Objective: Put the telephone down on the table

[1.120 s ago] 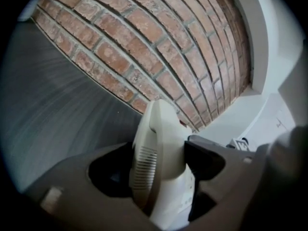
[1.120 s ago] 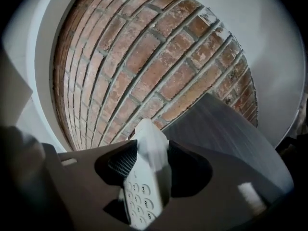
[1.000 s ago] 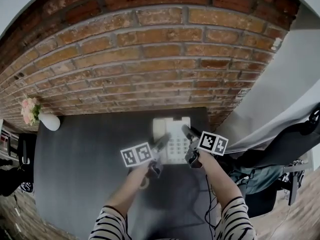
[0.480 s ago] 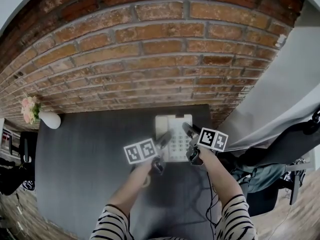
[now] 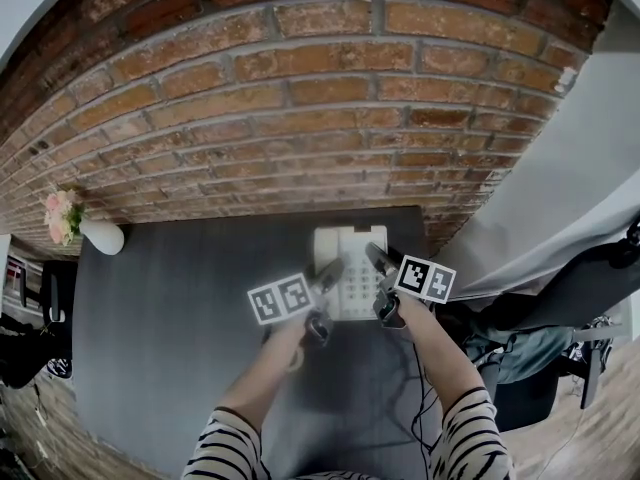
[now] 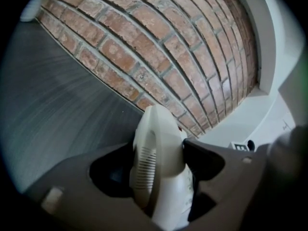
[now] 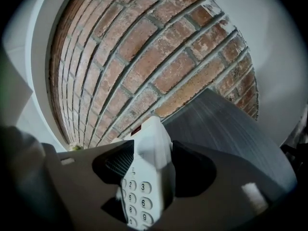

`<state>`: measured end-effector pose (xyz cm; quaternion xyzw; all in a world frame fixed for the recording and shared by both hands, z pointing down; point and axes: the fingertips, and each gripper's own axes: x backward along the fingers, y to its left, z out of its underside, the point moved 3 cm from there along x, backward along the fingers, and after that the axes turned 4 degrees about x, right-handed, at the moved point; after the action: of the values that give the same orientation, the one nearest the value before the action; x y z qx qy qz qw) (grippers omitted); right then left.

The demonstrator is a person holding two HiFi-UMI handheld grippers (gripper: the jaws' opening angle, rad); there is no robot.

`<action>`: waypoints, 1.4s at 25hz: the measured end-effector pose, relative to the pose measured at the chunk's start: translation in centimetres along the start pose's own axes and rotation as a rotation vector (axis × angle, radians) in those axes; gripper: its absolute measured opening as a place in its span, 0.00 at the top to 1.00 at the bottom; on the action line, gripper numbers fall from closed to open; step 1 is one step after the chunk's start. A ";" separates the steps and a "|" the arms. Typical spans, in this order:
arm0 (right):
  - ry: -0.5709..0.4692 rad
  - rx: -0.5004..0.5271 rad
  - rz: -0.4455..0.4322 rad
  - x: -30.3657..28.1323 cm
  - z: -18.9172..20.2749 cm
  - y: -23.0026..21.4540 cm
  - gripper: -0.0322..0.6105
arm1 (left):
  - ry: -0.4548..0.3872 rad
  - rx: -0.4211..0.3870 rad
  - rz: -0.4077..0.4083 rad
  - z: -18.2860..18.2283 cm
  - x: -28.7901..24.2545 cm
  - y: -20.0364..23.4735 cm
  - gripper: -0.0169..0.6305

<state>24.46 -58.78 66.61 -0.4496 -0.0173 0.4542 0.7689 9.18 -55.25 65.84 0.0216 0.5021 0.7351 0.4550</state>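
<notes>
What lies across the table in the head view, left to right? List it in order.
A vase of flowers → left gripper → telephone → right gripper, its jaws opening with the telephone's edge between them.

The telephone (image 7: 149,153) is cut off at the bottom.

The left arm (image 5: 265,368) and right arm (image 5: 435,353) reach forward from striped sleeves and draw slightly toward each other. The left gripper (image 6: 159,153) points forward and a little downward, its jaws clamped on the handset side of the telephone (image 5: 350,243). The right gripper (image 7: 147,162) tilts the same way on the opposite side. Its jaws are opening, with the telephone's keypad edge between them and the pads loose around it
</notes>
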 end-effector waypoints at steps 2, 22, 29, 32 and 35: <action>-0.022 0.000 -0.001 0.2 -0.1 0.0 0.57 | -0.015 -0.008 0.013 0.0 0.2 0.0 0.47; -0.152 0.139 0.011 7.6 1.7 4.3 0.67 | -0.125 -0.366 0.025 0.8 5.8 -2.4 0.48; -0.195 0.206 0.024 13.0 4.0 7.8 0.88 | -0.186 -0.468 0.035 2.0 12.4 -4.8 0.79; -0.209 0.212 0.038 15.0 5.3 8.8 0.95 | -0.186 -0.509 0.053 3.2 14.5 -5.6 0.89; -0.214 0.229 0.050 16.9 6.9 9.8 0.95 | -0.192 -0.541 0.056 4.6 16.8 -6.2 0.97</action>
<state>24.68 -40.28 57.34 -0.3080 -0.0361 0.5175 0.7975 5.62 -39.82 56.31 -0.0170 0.2416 0.8493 0.4691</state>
